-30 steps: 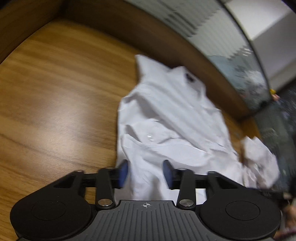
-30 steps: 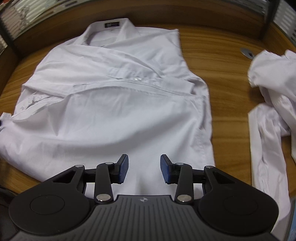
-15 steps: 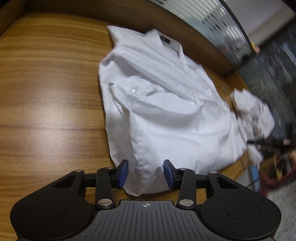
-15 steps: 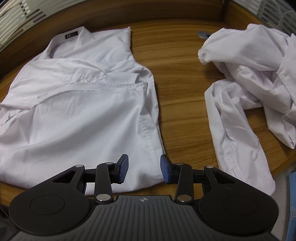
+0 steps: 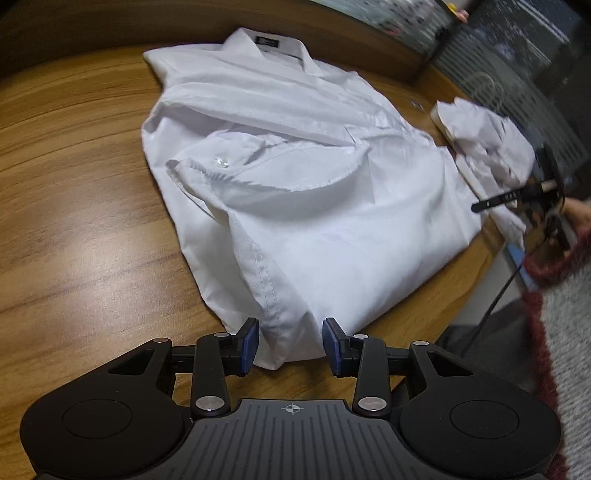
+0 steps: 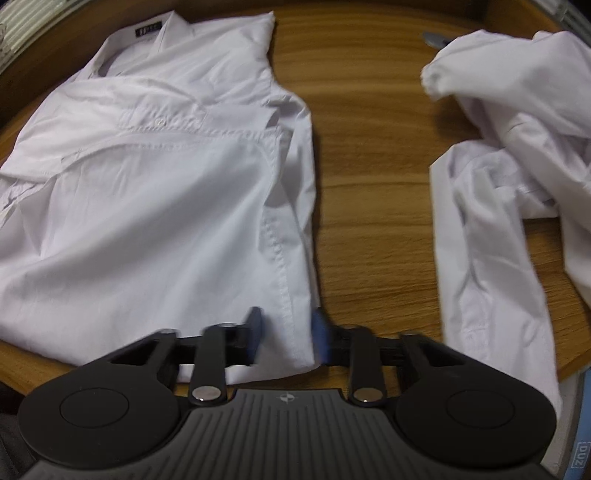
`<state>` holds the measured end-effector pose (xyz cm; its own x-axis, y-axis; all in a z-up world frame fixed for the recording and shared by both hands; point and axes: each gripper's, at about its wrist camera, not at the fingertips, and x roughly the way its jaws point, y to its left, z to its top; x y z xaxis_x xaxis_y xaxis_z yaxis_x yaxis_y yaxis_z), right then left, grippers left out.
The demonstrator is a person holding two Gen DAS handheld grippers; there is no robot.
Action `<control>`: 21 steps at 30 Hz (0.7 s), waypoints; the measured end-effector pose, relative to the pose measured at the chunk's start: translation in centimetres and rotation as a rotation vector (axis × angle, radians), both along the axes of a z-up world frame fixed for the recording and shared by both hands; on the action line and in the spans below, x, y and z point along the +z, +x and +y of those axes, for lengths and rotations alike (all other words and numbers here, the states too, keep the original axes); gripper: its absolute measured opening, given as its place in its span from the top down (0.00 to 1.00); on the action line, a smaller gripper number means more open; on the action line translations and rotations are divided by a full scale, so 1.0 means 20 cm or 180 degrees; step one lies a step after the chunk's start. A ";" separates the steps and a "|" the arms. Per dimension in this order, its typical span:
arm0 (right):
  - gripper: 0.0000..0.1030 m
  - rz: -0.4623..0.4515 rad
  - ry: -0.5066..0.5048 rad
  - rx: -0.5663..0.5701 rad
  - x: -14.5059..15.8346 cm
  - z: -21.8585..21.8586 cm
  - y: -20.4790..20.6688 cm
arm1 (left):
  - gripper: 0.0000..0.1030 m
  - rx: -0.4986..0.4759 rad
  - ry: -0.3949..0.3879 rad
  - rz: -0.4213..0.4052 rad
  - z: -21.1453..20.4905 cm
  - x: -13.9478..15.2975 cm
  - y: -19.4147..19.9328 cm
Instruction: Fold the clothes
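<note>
The white shirt [image 5: 295,206] lies flat, sleeves folded in, hem at the desk's [image 5: 74,184] near edge. It looks light and limp, so grip the hem corners. Both the left gripper [image 5: 290,341] and right gripper [image 6: 284,334] straddle them, fingers apart, seemingly not yet pinching.

A wooden table [image 5: 74,229] with a raised dark rim [image 5: 92,26] filled both views, a small metal disc [image 6: 434,38] set in its surface near slatted glass panels [image 5: 517,74] beyond.
</note>
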<state>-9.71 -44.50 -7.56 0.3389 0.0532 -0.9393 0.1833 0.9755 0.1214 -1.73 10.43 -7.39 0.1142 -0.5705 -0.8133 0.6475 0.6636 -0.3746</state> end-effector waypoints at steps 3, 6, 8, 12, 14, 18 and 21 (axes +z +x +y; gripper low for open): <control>0.95 0.0032 0.0054 0.0020 -0.02 0.00 0.01 | 0.61 -0.0056 0.0026 -0.0014 -0.01 -0.01 0.00; 0.98 0.0017 0.0076 0.0019 0.00 -0.01 0.00 | 0.61 -0.0151 0.0023 0.0015 0.00 0.00 -0.01; 0.98 -0.0014 0.0077 0.0010 0.01 -0.01 0.00 | 0.61 -0.0186 -0.0021 0.0093 0.01 0.01 -0.01; 0.98 -0.0050 0.0062 -0.0020 0.03 0.00 -0.01 | 0.58 -0.0293 -0.0017 0.0065 -0.01 -0.01 -0.03; 0.98 -0.0046 0.0055 -0.0052 0.01 0.00 -0.02 | 0.57 -0.0302 -0.0018 0.0058 -0.03 -0.03 -0.02; 0.95 -0.0038 0.0022 -0.0088 -0.02 0.01 -0.02 | 0.75 -0.0332 -0.0098 0.0106 -0.06 -0.05 0.01; 0.99 -0.0073 0.0001 -0.0118 0.00 0.01 -0.03 | 0.90 -0.0414 -0.0186 0.0175 -0.02 0.01 0.03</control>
